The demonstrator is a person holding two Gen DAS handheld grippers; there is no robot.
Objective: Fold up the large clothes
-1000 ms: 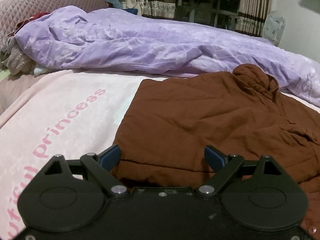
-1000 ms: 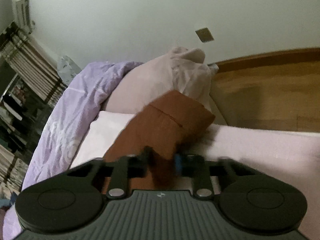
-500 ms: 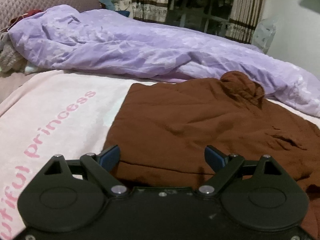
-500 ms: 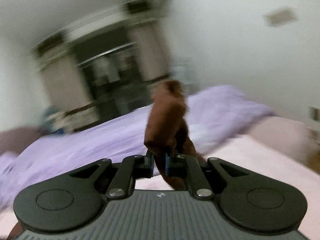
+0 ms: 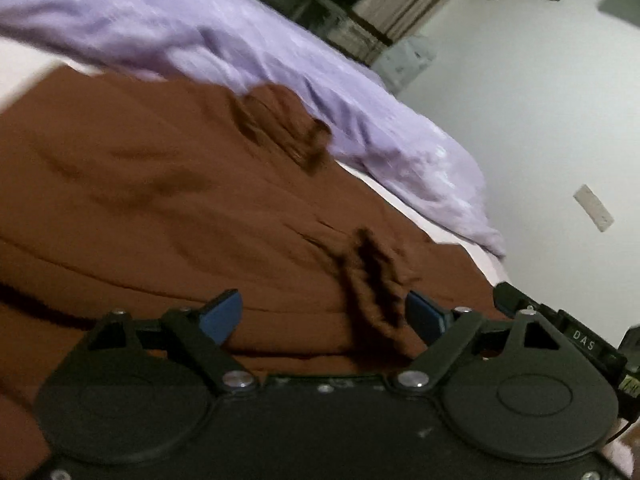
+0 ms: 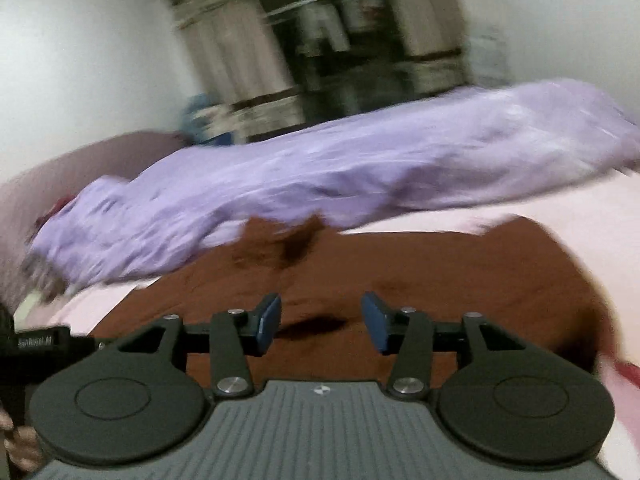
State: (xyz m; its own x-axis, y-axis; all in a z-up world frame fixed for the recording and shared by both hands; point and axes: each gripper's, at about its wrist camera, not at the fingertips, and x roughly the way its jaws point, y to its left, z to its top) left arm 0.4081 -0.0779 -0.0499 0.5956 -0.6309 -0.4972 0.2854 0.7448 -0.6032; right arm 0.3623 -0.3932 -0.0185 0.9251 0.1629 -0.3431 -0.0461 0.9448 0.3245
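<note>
Left gripper [image 5: 322, 314]: tilted view, horizon running down to the right; the tool points forward and somewhat down over the brown garment [image 5: 160, 200]. Jaws spread wide, having just closed in a little. Blue pads [image 5: 222, 316] stand apart with garment cloth seen between and beyond them; nothing pinched.
Right gripper [image 6: 320, 326]: pointing forward and slightly down across the bed, held roughly level in the frame. Jaws have just been opening and now stand apart, blue pads [image 6: 269, 322] clear of the cloth, nothing between them but a view of the garment below.
Brown garment: spread on the pale pink bed cover [image 6: 560, 216], lying mostly flat. A rumpled collar or hood bunch [image 5: 280, 128] sits at its far edge next to the purple quilt [image 6: 320, 172]. A dark crumpled fold [image 5: 372, 280] rises just ahead of the left gripper's right-hand pad; whether it touches the pad I cannot tell.
Purple quilt: heaped in a long ridge along the far side of the bed, touching or just beside the garment's far edge.
Other tool in view: part of the right gripper's housing shows at the left view's right edge [image 5: 568, 328]; the left tool's dark body shows at the right view's left edge [image 6: 32, 344], with fingers [image 6: 16, 444] below it.
Background: curtains [image 6: 240, 52] and white wall [image 5: 540, 120], blurred.
</note>
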